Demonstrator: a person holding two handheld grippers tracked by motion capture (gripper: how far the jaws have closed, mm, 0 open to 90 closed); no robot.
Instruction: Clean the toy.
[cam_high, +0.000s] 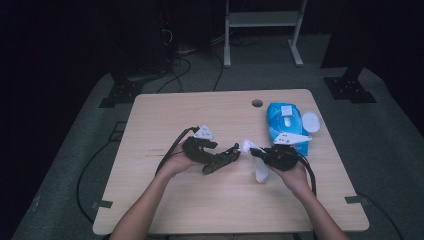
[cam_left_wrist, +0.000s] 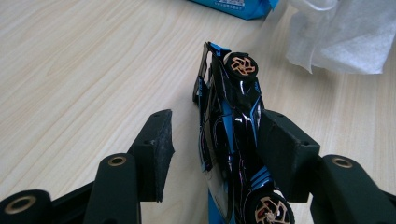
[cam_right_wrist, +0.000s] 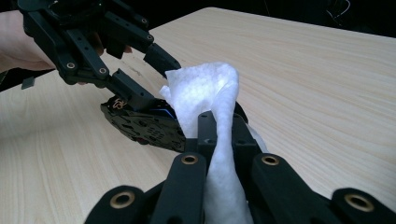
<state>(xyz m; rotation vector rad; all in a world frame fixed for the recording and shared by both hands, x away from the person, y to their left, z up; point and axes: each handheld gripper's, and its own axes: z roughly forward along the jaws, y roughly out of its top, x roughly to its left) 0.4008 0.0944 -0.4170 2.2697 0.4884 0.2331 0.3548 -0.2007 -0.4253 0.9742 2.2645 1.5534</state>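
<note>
Right gripper view showed your right hand-held gripper with its jaws closed tight on a white wipe, a fold of which stood up past the fingertips while the rest trailed back between the arms. From those tips the toy car lay at about ten o'clock, just beside the wipe and possibly touching it, its dark underside turned toward you.

Your left hand-held gripper had its jaws parted around that car: one pad pressed the car's flank, while the other stood off from it with a gap showing, so I judged the hold loose rather than clamped. In the left gripper view the car's long axis ran from six o'clock up toward twelve, tipped on its side with two gold-spoked wheels facing right, and the wipe sat at about one o'clock beyond its far end.

On the tabletop the blue wipes pack lay at roughly twelve o'clock from your right hand, well clear.
</note>
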